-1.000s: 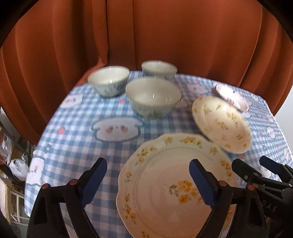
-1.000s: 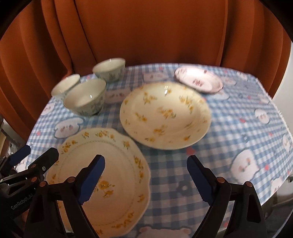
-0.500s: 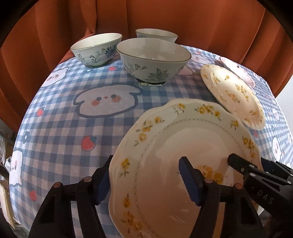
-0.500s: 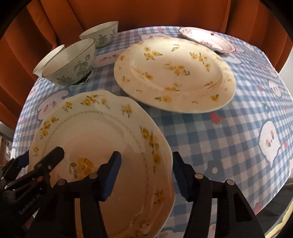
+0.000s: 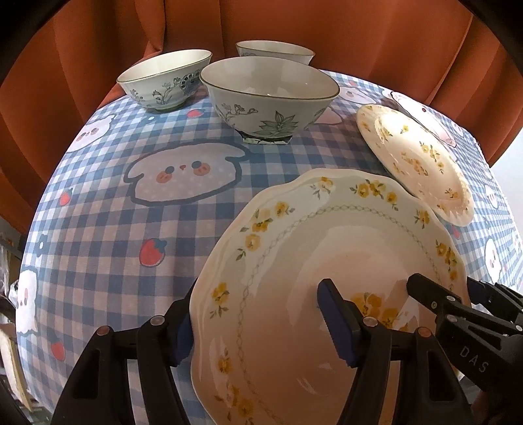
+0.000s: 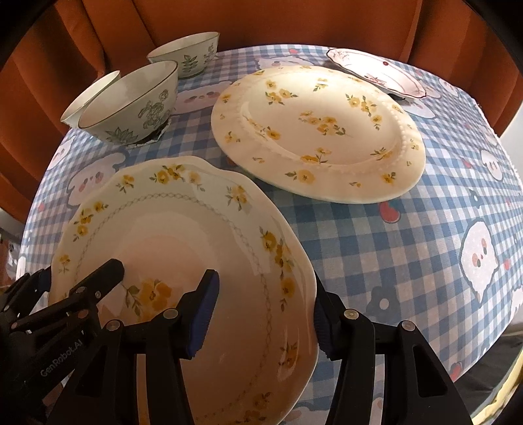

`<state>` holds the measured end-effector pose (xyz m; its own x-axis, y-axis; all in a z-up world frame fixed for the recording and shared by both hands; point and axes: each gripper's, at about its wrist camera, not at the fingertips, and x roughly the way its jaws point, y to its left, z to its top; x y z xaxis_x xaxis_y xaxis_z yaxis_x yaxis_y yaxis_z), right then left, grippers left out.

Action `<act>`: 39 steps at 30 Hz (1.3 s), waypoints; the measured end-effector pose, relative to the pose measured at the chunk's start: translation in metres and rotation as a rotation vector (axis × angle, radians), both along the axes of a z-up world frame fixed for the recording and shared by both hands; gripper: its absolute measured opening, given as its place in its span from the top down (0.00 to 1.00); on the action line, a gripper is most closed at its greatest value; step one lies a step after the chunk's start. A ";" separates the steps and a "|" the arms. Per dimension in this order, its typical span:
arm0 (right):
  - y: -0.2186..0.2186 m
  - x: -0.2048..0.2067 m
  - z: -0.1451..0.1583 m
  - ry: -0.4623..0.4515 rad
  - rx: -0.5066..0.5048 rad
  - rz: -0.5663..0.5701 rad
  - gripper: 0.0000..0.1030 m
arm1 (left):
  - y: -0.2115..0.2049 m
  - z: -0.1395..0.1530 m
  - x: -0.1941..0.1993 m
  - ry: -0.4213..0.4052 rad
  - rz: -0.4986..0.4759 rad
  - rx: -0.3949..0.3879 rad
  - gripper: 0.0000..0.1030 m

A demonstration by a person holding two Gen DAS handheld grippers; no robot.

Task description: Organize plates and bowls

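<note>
An orange curtain (image 5: 327,29) hangs in folds beyond the round table (image 5: 98,212), whose blue checked cloth (image 6: 408,261) carries cartoon prints; pale daylight shows far right

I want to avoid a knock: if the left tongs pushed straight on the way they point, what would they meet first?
The scalloped plate itself: the left tongs already straddle its near rim, one finger outside the edge, one over the well. Beyond its far rim the nearest bowl seems next, though depth is unclear.

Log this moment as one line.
left gripper: straddling scalloped plate rim | right gripper: straddling opposite rim | plate on tablecloth
</note>
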<state>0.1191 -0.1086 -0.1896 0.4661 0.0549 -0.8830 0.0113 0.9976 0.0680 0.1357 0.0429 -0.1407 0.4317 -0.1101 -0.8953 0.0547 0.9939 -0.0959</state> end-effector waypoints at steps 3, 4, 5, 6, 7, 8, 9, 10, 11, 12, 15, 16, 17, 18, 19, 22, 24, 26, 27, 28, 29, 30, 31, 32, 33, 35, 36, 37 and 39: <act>-0.005 -0.002 0.002 0.005 0.012 0.015 0.45 | -0.005 0.004 -0.002 -0.004 0.017 0.004 0.34; -0.006 -0.002 0.003 0.005 0.015 0.020 0.45 | -0.007 0.006 -0.004 -0.007 0.025 0.004 0.34; -0.009 -0.004 0.005 0.004 0.021 0.026 0.45 | -0.011 0.009 -0.006 -0.008 0.030 0.004 0.34; -0.013 -0.005 0.007 0.004 0.027 0.030 0.45 | -0.014 0.010 -0.007 -0.010 0.033 0.005 0.34; -0.017 -0.005 0.008 0.004 0.032 0.032 0.45 | -0.018 0.012 -0.009 -0.010 0.035 0.005 0.34; -0.021 -0.005 0.010 0.003 0.037 0.033 0.45 | -0.023 0.015 -0.011 -0.010 0.038 0.006 0.34; -0.027 -0.007 0.012 0.002 0.042 0.035 0.45 | -0.028 0.017 -0.012 -0.012 0.040 0.007 0.34; -0.031 -0.008 0.014 0.001 0.043 0.038 0.45 | -0.033 0.019 -0.012 -0.014 0.042 0.007 0.33; -0.035 -0.009 0.015 0.000 0.043 0.039 0.45 | -0.040 0.021 -0.014 -0.016 0.044 0.007 0.33; -0.041 -0.010 0.017 -0.002 0.042 0.042 0.45 | -0.046 0.022 -0.015 -0.020 0.044 0.008 0.33; -0.063 -0.012 0.024 -0.008 0.046 0.040 0.45 | -0.068 0.028 -0.017 -0.030 0.039 0.014 0.33; -0.072 -0.013 0.026 -0.010 0.049 0.039 0.45 | -0.076 0.030 -0.018 -0.033 0.039 0.015 0.33; -0.080 -0.013 0.028 -0.012 0.051 0.039 0.45 | -0.083 0.032 -0.018 -0.036 0.039 0.015 0.33; -0.085 -0.013 0.029 -0.015 0.051 0.039 0.45 | -0.091 0.034 -0.018 -0.040 0.038 0.016 0.33; -0.093 -0.013 0.032 -0.019 0.051 0.040 0.45 | -0.096 0.036 -0.018 -0.043 0.037 0.017 0.33; -0.115 -0.015 0.037 -0.028 0.052 0.036 0.45 | -0.118 0.041 -0.016 -0.054 0.029 0.019 0.33; -0.129 -0.015 0.040 -0.033 0.054 0.029 0.45 | -0.134 0.043 -0.014 -0.059 0.019 0.020 0.33; -0.146 -0.015 0.041 -0.035 0.056 0.018 0.45 | -0.150 0.045 -0.011 -0.064 0.007 0.020 0.32; -0.155 -0.016 0.043 -0.037 0.056 0.010 0.45 | -0.157 0.045 -0.011 -0.066 0.002 0.019 0.32; -0.162 -0.016 0.043 -0.038 0.056 0.004 0.45 | -0.165 0.046 -0.010 -0.069 -0.003 0.018 0.32; -0.168 -0.015 0.044 -0.040 0.056 -0.001 0.45 | -0.174 0.046 -0.008 -0.071 -0.008 0.015 0.32; -0.178 -0.016 0.045 -0.043 0.054 -0.008 0.45 | -0.180 0.046 -0.009 -0.073 -0.011 0.013 0.32; -0.186 -0.015 0.045 -0.044 0.053 -0.013 0.45 | -0.188 0.045 -0.007 -0.074 -0.014 0.010 0.32; -0.192 -0.015 0.046 -0.045 0.051 -0.015 0.45 | -0.197 0.045 -0.006 -0.075 -0.018 0.005 0.32; -0.200 -0.014 0.046 -0.046 0.048 -0.019 0.45 | -0.203 0.044 -0.004 -0.075 -0.021 0.001 0.32; -0.217 -0.013 0.046 -0.048 0.043 -0.027 0.45 | -0.219 0.041 0.000 -0.077 -0.026 -0.008 0.32; -0.225 -0.011 0.046 -0.049 0.040 -0.029 0.45 | -0.226 0.041 0.002 -0.078 -0.027 -0.011 0.32; -0.234 -0.010 0.046 -0.050 0.036 -0.031 0.45 | -0.234 0.040 0.004 -0.079 -0.028 -0.014 0.32; -0.248 -0.006 0.046 -0.051 0.032 -0.033 0.45 | -0.247 0.037 0.008 -0.079 -0.026 -0.018 0.32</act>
